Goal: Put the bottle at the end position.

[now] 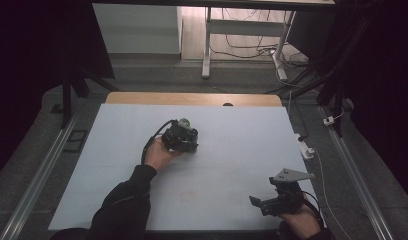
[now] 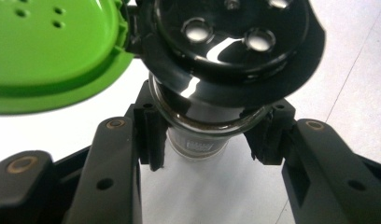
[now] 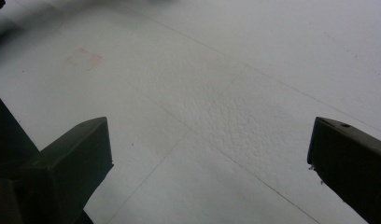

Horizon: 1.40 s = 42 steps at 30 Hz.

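A small glass jar (image 2: 198, 148) with a black shaker top (image 2: 235, 70) stands between the jaws of my left gripper (image 2: 209, 140). The pads press on its neck from both sides. Its green flip lid (image 2: 48, 51) hangs open to the left, with small holes showing in it. In the high view the left gripper (image 1: 181, 138) sits mid-table on the white mat, with the green lid (image 1: 184, 121) at its far end. My right gripper (image 1: 258, 202) rests near the front right corner. Its jaws stand wide open over bare mat in the right gripper view (image 3: 209, 154).
The white mat (image 1: 232, 150) covers a wooden table whose back edge (image 1: 192, 98) shows. A faint pink stain (image 1: 188, 196) marks the mat near the front. A white power strip (image 1: 305, 147) lies off the right edge. Metal rails run along both sides.
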Available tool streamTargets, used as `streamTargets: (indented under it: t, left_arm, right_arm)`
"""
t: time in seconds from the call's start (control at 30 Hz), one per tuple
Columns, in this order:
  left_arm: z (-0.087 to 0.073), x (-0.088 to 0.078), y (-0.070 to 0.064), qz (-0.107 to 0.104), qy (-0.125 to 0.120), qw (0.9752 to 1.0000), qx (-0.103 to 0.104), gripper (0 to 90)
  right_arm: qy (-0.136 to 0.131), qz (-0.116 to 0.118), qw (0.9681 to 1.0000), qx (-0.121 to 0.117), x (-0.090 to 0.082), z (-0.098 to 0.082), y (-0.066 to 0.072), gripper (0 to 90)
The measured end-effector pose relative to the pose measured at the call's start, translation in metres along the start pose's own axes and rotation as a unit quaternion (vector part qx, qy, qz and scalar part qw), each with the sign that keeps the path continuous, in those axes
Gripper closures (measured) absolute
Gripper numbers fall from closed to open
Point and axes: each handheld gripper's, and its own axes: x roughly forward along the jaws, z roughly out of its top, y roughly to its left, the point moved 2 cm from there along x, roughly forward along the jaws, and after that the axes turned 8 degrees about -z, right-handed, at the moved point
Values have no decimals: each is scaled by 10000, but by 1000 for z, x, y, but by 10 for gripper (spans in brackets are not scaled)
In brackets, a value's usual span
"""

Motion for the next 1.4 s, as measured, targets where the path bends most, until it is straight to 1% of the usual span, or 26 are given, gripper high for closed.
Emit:
streamTargets:
  t: [0.13,0.4,0.43,0.5,0.57,0.73,0.77,0.8,0.83,0.9,1.0,1.03,1.07,1.13,1.2,1.27,1.4]
  left_arm:
    - [-1,0,0,-6,-52,10000,0,536]
    - [-1,0,0,-41,-75,10000,1,526]
    - [-1,0,0,-63,-104,9999,-12,514]
    - [1,-2,1,-74,-197,9998,-54,458]
    - [2,-5,1,-167,-252,9995,-73,411]
    - [5,-14,0,-126,-280,9995,25,291]
    - [5,-17,0,-175,-301,9994,32,271]
    - [5,-19,0,-202,-327,9993,22,248]
    - [4,-21,-1,-181,-368,9992,26,222]
    - [4,-27,-1,-178,-450,9988,79,187]
    - [3,-34,-1,-203,-548,9983,51,118]
    - [3,-37,-1,-225,-558,9982,56,103]
    - [2,-40,-2,-246,-605,9979,15,89]
    - [1,-46,-2,-308,-609,9977,-24,68]
    - [-1,-52,-3,-307,-600,9977,-58,53]
    - [-4,-58,-4,-396,-616,9973,-62,39]
    - [-9,-71,-7,-571,-787,9951,-164,20]
  right_arm:
    - [11,-6,10000,-8,0,0,0,0]
    - [4,19,10000,-1,0,0,0,0]
    - [5,20,10000,-2,0,0,0,0]
    - [8,21,10000,0,0,0,0,0]
    - [7,20,10000,3,0,0,0,0]
    - [15,17,10000,17,0,0,0,0]
    - [14,18,10000,20,0,0,0,0]
    - [11,18,10000,11,0,0,0,0]
    - [13,17,10000,11,0,0,0,0]
    - [15,15,10000,7,0,0,0,0]
    - [19,13,10000,11,0,0,0,0]
    - [19,11,10000,12,0,0,0,0]
    - [18,10,10000,12,0,0,0,0]
    - [17,9,10000,13,0,0,0,0]
    - [16,7,10000,13,0,0,0,0]
    - [21,4,10000,11,0,0,0,0]
    - [18,-1,10000,15,0,0,0,0]
